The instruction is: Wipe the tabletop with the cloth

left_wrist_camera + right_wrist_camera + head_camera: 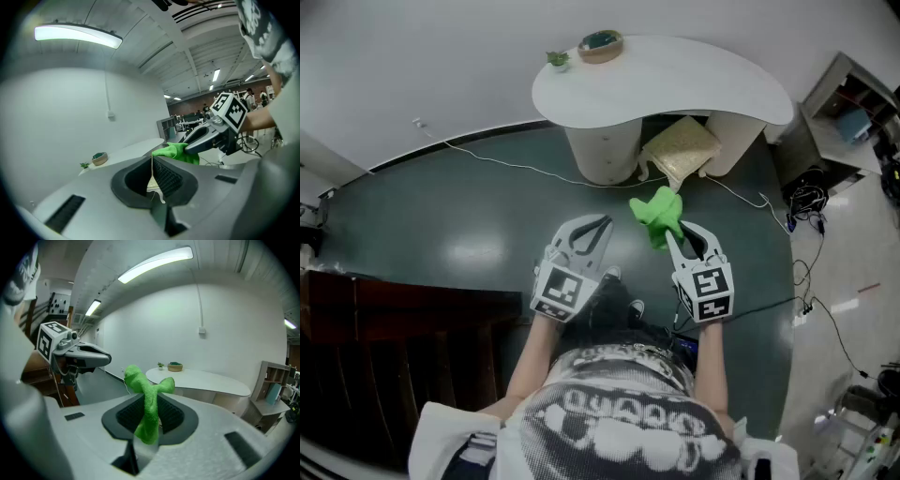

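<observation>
Left hand-held gripper (596,225): jaws pressed together, nothing between them.
Cloth (659,214): green, bunched, held in the air over the dark floor (469,216).
Right hand-held gripper (677,236): pinching the cloth near its middle, ends flopping free.
Counter (694,89): white, ahead, well apart from the cloth.
Handling: probably light, soft and limp; best held by a bunched fold, leaving a loose end to wipe.
</observation>
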The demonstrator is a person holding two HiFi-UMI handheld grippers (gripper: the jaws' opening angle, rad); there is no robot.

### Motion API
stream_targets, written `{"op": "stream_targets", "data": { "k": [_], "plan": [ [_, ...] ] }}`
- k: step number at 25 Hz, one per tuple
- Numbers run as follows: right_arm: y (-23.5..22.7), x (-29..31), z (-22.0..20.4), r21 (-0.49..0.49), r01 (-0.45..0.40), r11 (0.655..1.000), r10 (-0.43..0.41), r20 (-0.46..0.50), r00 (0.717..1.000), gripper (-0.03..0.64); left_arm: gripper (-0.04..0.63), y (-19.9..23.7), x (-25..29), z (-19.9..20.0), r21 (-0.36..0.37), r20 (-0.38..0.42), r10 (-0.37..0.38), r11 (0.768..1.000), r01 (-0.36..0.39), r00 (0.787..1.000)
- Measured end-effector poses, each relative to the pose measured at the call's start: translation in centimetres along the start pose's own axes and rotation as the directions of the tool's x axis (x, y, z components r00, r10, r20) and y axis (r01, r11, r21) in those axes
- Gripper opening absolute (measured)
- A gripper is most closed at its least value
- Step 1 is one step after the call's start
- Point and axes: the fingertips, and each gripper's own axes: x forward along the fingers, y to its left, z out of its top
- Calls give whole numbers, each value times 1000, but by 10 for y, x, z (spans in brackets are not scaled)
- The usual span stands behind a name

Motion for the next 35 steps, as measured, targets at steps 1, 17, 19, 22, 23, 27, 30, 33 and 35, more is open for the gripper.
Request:
{"op": "stream_targets", "data": {
  "k": [1, 17, 19, 22, 23, 27, 30, 33, 35],
  "plan": [
    [-1, 0, -1, 5, 3, 1000, -3, 3, 1000, 81, 9, -2, 1, -1, 1, -1, -4, 1000, 4, 1000],
    [-37, 15, -4, 67, 11, 998, -12, 11, 1000, 81, 9, 5, 37, 2, 18, -28, -20, 1000, 20, 999],
    [-46, 20, -4, 75, 19, 997, -20, 10, 1000, 81, 9, 6, 46, 3, 21, -25, -30, 999, 31, 999],
    [-57, 31, -6, 83, 20, 996, -20, -2, 1000, 81, 9, 10, 60, -1, 14, -36, -41, 999, 41, 999],
    [-61, 36, -6, 85, 19, 996, -18, -6, 1000, 81, 9, 13, 65, -3, 11, -40, -43, 999, 43, 998],
    [-80, 64, -1, 88, 15, 996, -13, -22, 1000, 81, 9, 37, 92, -8, -4, -47, -40, 999, 40, 998],
    [-93, 88, 5, 86, 11, 996, -8, -35, 999, 81, 9, 63, 115, -9, -16, -36, -27, 1000, 26, 999],
    [-112, 118, 13, 85, 15, 996, -11, -51, 999, 81, 9, 90, 145, -11, -23, -32, -36, 999, 35, 999],
    [-126, 138, 20, 82, 20, 996, -15, -65, 998, 81, 9, 107, 166, -13, -27, -34, -51, 998, 50, 998]
  ]
}}
